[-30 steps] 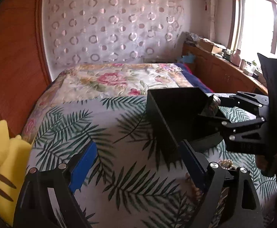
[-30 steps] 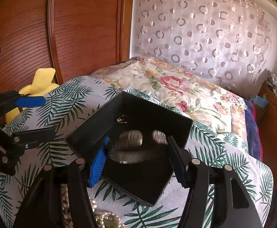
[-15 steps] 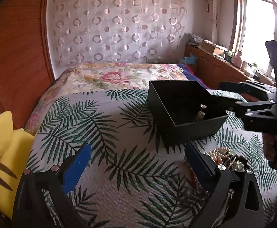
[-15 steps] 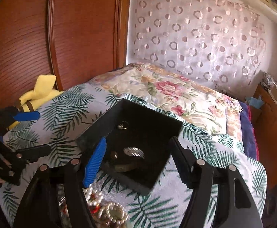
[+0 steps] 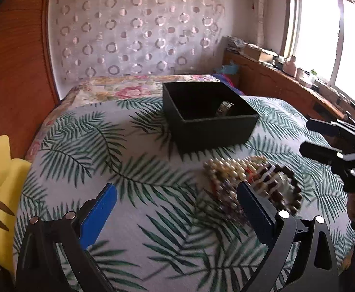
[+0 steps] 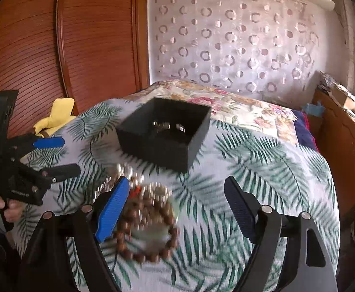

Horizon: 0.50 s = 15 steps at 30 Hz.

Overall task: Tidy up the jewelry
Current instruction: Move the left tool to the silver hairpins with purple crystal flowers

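The right gripper point(image 6: 176, 208) hangs over the tangled bracelet heap point(image 6: 143, 219), jaws widening and empty; the left gripper point(image 5: 177, 209) is spread, empty. Closing on the heap, near the bed's point(image 6: 262, 170) front edge, could snag several strands at once, dragging extras short of the black box point(image 6: 163, 131).

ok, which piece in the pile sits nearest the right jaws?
The brown bead bracelet: it lies at the near end of the pile, just beside the right gripper, whose jaws are opening. The pearl strands lie further off, toward the box.

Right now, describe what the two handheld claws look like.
Both are black linkage frames with silver pivot bolts. On the left claw and the right claw alike, one finger carries a bright blue ribbed pad, the other a darker navy one. Small white lettering marks the left claw's body.
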Motion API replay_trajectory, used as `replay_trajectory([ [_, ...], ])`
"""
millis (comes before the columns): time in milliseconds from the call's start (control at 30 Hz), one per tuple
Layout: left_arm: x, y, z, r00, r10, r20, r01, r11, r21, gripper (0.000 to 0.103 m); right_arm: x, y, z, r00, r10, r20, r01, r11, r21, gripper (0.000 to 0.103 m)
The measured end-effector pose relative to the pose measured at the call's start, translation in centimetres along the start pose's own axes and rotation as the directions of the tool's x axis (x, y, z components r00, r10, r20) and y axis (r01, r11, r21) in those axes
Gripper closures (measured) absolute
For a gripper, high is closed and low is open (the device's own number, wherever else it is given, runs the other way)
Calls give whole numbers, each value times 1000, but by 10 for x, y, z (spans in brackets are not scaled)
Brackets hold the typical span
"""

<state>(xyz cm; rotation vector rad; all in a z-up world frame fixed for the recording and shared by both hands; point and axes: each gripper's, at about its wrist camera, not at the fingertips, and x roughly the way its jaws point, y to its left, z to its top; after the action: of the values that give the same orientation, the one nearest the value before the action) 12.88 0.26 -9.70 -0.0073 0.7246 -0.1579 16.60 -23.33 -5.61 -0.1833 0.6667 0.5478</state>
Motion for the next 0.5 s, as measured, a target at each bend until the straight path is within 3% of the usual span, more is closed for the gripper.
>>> replay_trajectory([
  [367,-9,-21,-17,999,-27,-19,27,999,29,8,-17,9,-48,997,-77,-20,78,996,31,17],
  [500,-3,-28,-20,997,-45,-58,49,997,59,8,-23,6,-56,999,-37,-37,40,996,77,16],
])
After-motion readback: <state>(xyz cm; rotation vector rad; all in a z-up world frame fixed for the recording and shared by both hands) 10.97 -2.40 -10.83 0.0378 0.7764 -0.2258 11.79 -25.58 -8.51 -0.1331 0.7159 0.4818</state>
